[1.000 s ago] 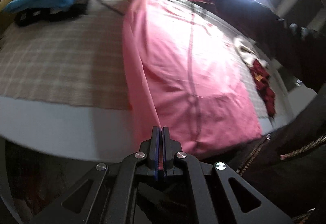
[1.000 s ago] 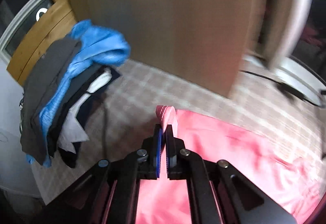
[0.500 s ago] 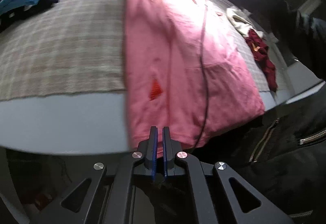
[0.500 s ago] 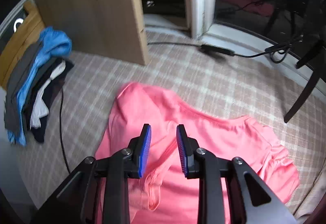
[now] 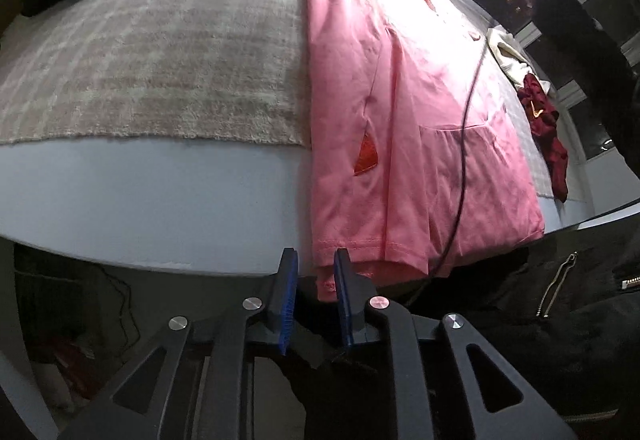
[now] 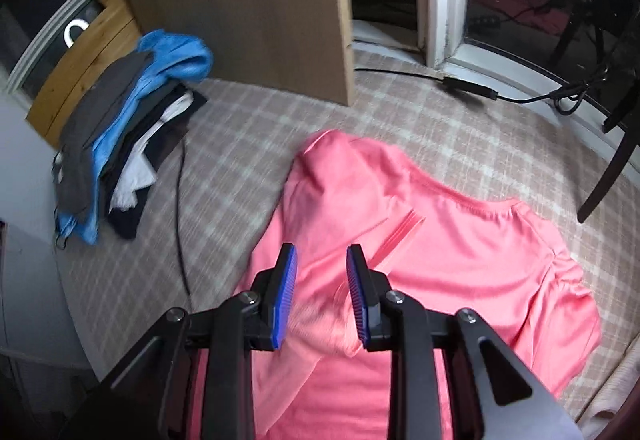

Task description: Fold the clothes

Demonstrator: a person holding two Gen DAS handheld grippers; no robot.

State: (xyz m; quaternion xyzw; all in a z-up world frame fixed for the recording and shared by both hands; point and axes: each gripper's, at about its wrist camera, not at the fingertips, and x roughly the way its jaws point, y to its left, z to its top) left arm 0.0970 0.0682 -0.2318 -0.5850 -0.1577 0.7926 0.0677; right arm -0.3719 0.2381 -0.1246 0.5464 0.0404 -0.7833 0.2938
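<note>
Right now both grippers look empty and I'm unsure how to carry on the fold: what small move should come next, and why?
Probably bring the right gripper over to the unfolded sleeve on the pink shirt and pinch it. One side already lies folded over the body, the far sleeve is spread on the checked cloth, and both grippers are open with nothing held; the left gripper sits at the hem.

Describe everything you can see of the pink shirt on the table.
The pink shirt is a thin, smooth knit T-shirt with a stitched hem and darker red marks. It lies spread on the checked cloth, one side folded inward along its length, its hem hanging over the table's near edge. A thin black cable trails across it. The left gripper and the right gripper are both open, holding none of it.
</note>
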